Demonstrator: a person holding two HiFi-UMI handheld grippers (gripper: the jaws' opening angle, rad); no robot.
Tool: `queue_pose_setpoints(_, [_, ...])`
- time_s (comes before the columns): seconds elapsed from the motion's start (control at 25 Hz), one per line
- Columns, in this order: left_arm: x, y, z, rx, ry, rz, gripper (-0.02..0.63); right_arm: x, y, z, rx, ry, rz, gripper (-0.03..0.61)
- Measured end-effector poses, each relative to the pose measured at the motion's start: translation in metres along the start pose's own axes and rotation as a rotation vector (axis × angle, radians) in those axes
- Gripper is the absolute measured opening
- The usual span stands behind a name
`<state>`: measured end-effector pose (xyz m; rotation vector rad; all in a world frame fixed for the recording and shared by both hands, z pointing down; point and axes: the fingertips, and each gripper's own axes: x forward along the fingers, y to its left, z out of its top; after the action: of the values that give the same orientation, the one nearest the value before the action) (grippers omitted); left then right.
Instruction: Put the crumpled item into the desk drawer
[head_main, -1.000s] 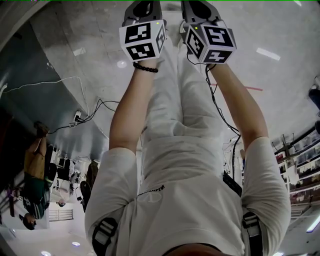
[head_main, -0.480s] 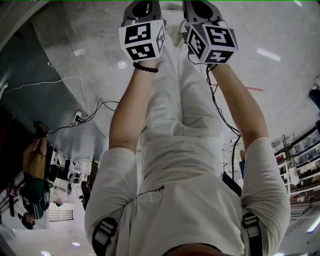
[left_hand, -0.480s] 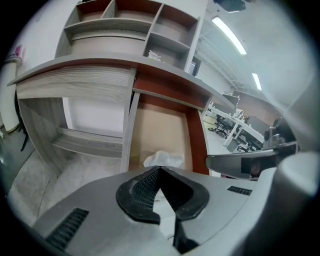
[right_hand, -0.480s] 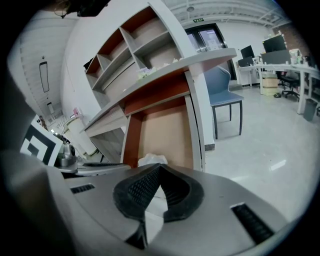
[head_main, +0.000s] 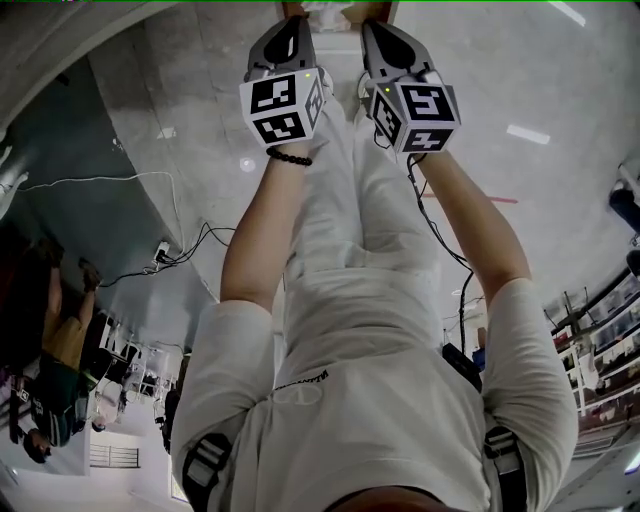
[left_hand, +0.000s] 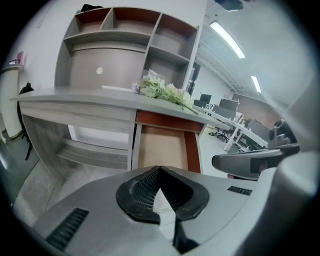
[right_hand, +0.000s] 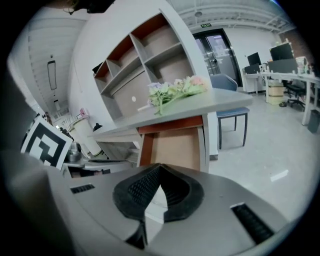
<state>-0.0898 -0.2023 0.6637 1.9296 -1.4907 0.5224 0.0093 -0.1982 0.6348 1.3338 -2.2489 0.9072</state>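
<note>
The wooden desk (left_hand: 75, 100) rises ahead of and above both sets of fingers. Its open drawer (left_hand: 162, 147) lies straight beyond the fingertips, red-brown sides framing a tan floor that looks bare wherever either gripper view shows it. A bunch of pale flowers (left_hand: 162, 90) lies on the desktop, higher than the fingertips and directly over the drawer. The left gripper (left_hand: 159, 169) has its ribbed fingers pressed together tip to tip with nothing pinched, and the right gripper (right_hand: 160, 166) stands the same way, close beside it. Neither gripper view shows the crumpled item. In the head view a pale creased scrap (head_main: 326, 9) sits at the very top edge, just beyond the fingertips and between the drawer's reddish sides. It may be the item, but it is too cut off to tell. The main risk follows from that doubt. If the scrap is something else, both grippers are empty and the item is not on its way into the drawer at all. If it is the item, it seems to lie near the drawer's front end, where it could catch against the desk edge when the drawer is pushed in. Raising the fingers carelessly could also sweep the flowers off the desktop.
</note>
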Motion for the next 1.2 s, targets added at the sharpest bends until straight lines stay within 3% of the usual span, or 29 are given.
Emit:
queue_pose_setpoints(0.28, [-0.035,0.007,0.052,0.001,-0.052,0.002,0.002,-0.027,0.027,0.048,-0.087,-0.036,0.036,-0.002])
queue_pose_setpoints(0.76, [-0.129,0.011,0.116,0.014,-0.129,0.014,0.002,-0.121,0.032,0.119,-0.085,-0.116,-0.031,-0.002])
queue_pose_setpoints(1.04, [-0.177,-0.009,0.171,0.011,-0.224,-0.021,0.002,-0.173,0.035,0.168,-0.120,-0.176,-0.057,-0.002])
queue_pose_setpoints(1.2, [-0.208,-0.021,0.207,0.051,-0.295,-0.028,0.002,-0.209,0.035,0.195,-0.128,-0.234,-0.080,-0.002])
